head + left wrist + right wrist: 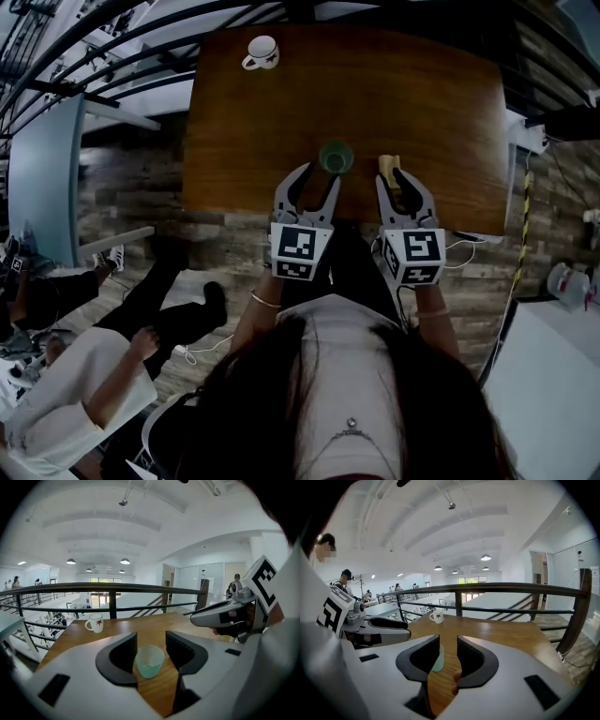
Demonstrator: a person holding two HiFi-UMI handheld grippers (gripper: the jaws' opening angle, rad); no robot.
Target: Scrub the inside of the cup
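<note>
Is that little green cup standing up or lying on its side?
Upright: the green cup stands on its base on the table, its open rim facing up.

Table before me [422, 112]: dark brown wood, glossy, its far edge just beside the railing.
Railing [112, 588]: dark rounded top rail on dark posts, thinner bars beneath; through it I see a lower level.
Floor under me [141, 202]: planks in mixed grey and brown.
Ceiling [117, 531]: white, arched, crossed by ribs.
Lamps [124, 561]: round pendants, lit, hanging in rows.
Windows [101, 580]: bright, at the hall's far end.
On my right: glass partitions [208, 581] set in a white wall.
</note>
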